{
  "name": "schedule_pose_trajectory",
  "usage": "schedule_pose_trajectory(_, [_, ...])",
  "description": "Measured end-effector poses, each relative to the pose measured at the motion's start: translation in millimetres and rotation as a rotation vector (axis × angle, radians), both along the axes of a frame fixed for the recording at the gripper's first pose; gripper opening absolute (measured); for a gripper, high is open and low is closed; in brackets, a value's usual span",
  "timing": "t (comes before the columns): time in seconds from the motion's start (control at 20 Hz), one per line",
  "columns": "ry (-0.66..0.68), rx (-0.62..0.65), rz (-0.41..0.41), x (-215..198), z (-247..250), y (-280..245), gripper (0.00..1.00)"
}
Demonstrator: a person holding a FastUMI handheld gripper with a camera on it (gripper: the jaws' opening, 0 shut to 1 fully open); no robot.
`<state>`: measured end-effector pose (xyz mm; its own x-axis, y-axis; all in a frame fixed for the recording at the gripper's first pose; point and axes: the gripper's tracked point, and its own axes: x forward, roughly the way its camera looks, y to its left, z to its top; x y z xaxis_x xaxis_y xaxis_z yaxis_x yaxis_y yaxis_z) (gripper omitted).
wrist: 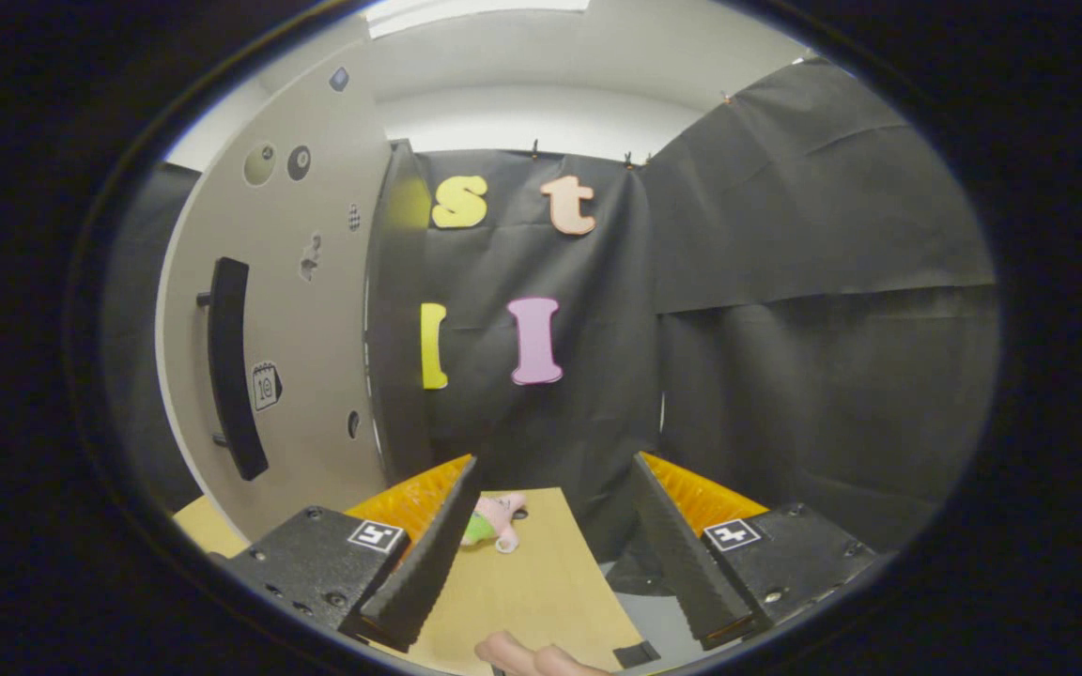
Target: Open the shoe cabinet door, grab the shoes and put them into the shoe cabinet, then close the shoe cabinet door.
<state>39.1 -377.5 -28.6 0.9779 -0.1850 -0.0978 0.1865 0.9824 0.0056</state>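
The claw [555,545] hangs spread wide over the tan worktop [541,591], gripping nothing. A small pink-and-green shoe [496,521] lies just ahead, by the left finger. Far left stands the pale shoe cabinet door [316,319], its dark vertical handle [233,366] facing us.

The gripper [555,488] is held level and pointed straight ahead, its two fingers [428,554] spread wide — nothing between them, tips angled toward twelve o'clock. Below, at about six o'clock, the person's fingertips [536,657] peek into sight — two of them, close under the gripper.
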Motion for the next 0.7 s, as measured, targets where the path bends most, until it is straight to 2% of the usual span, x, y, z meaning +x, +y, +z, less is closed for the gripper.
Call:
schedule_pose_trajectory(0.2, [0.011,0.029,0.086,21.8,4.5,43.6,1.00])
schedule_pose_trajectory(0.4, [0.012,0.063,0.196,19.7,11.7,100.6,1.00])
schedule_pose_trajectory(0.6, [0.010,-0.008,0.100,10.7,16.4,113.6,0.93])
schedule_pose_trajectory(0.7, [0.016,-0.015,0.120,9.0,15.9,135.9,0.93])
